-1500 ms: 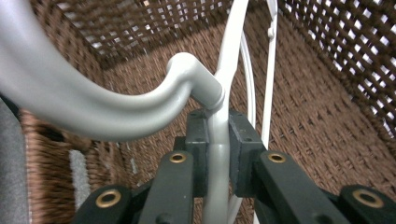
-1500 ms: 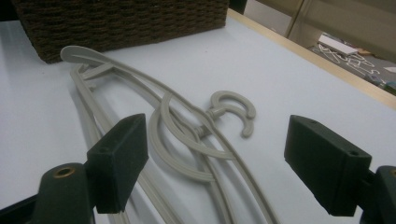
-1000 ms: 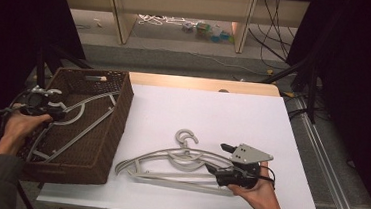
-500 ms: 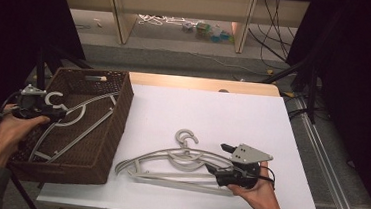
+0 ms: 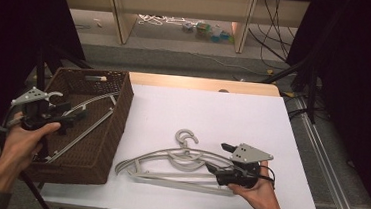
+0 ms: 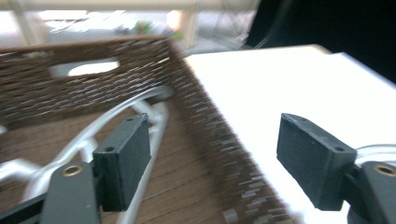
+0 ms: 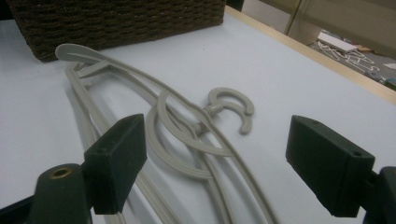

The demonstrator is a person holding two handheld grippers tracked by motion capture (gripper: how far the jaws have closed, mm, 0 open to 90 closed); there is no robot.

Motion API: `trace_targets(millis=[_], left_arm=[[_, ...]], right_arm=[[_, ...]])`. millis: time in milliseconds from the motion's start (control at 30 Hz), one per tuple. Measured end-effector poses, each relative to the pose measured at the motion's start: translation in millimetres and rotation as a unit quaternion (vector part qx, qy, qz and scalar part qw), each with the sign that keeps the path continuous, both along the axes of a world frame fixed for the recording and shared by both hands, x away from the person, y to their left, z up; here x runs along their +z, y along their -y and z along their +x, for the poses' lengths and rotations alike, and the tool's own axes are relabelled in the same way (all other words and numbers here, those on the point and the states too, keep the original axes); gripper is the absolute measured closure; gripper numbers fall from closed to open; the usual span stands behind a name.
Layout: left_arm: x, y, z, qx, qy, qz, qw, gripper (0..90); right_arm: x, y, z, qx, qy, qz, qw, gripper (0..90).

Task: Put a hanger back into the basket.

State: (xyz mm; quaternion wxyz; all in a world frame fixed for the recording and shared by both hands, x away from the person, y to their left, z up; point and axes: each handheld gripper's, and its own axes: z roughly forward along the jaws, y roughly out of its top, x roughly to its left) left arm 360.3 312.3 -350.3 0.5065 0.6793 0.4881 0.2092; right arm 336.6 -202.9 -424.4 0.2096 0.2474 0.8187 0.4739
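The grey hangers (image 5: 179,159) are lying on the white table (image 5: 213,111) by the wide-open, empty right gripper (image 5: 224,160). The left gripper (image 5: 74,118) has just been opening its jaws over the brown basket (image 5: 114,124), holding nothing.

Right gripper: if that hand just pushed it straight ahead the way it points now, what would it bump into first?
Most likely the grey hanger lying on the white table. The right gripper has its jaws open, with the hanger's neck and hook straight ahead between them. Beyond it stands the wicker basket.
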Motion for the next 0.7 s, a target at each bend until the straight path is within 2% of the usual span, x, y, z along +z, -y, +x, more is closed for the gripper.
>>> trace_targets(millis=[33, 67, 100, 133, 200, 267, 333, 433, 467, 500, 533, 567, 633, 667, 700], left_arm=[[0.0, 0.0, 0.0, 0.0, 0.0, 0.0, 1.0, 23.9], [0.6, 12.5, -6.1, -0.01, 0.015, -0.013, 0.9998, 22.6], [0.6, 12.5, -6.1, -0.01, 0.015, -0.013, 0.9998, 21.4], [0.6, 25.2, -11.2, -0.026, 0.026, -0.021, 0.9991, 21.2], [0.3, 31.3, -13.2, -0.034, 0.032, -0.019, 0.9987, 20.2], [-0.2, 42.6, -16.4, -0.043, 0.043, -0.016, 0.998, 18.5], [-2.4, 56.6, -20.0, -0.06, 0.06, -0.017, 0.9962, 18.6], [-4.4, 64.5, -22.9, -0.069, 0.069, -0.024, 0.9949, 18.6], [-6.9, 71.8, -26.1, -0.078, 0.079, -0.026, 0.9935, 18.6], [-6.9, 71.8, -26.1, -0.078, 0.079, -0.026, 0.9935, 18.4], [-9.4, 78.3, -29.2, -0.08, 0.092, -0.02, 0.9924, 18.3], [-9.4, 78.3, -29.2, -0.08, 0.092, -0.02, 0.9924, 18.2], [-12.7, 83.6, -31.2, -0.08, 0.098, -0.025, 0.9916, 17.6], [-18.0, 89.2, -32.9, -0.082, 0.102, -0.035, 0.9908, 17.5], [-20.3, 91.8, -34.4, -0.083, 0.101, -0.032, 0.9909, 17.5]], right_arm=[[0.0, 0.0, 0.0, 0.0, 0.0, 0.0, 1.0, 21.2], [-0.3, 1.9, 0.1, -0.001, -0.004, 0.004, 1.0, 21.2], [-0.3, 1.9, 0.1, -0.001, -0.004, 0.004, 1.0, 21.2], [-1.2, 3.1, 1.0, -0.003, -0.002, 0.012, 0.9999, 20.9], [-0.9, 4.2, 1.0, -0.005, -0.004, 0.013, 0.9999, 20.6], [-1.7, 4.5, 1.4, -0.01, 0.001, 0.026, 0.9996, 20.4], [-1.4, 4.7, 1.3, -0.012, -0.003, 0.028, 0.9995, 20.2], [-1.4, 3.7, 0.8, -0.01, -0.004, 0.031, 0.9995, 19.9], [-1.7, 3.3, 0.5, -0.01, -0.002, 0.033, 0.9994, 19.9], [-1.7, 3.3, 0.5, -0.01, -0.002, 0.033, 0.9994, 19.9], [-1.9, 2.8, 0.1, -0.011, -0.006, 0.034, 0.9993, 19.5], [-1.9, 2.8, 0.1, -0.011, -0.006, 0.034, 0.9993, 19.5], [-2.0, 2.8, -0.1, -0.012, -0.011, 0.035, 0.9992, 18.6], [-2.4, 2.9, -0.3, -0.012, -0.013, 0.037, 0.9992, 18.5], [-2.5, 3.0, -0.4, -0.013, -0.013, 0.037, 0.9991, 18.4]])
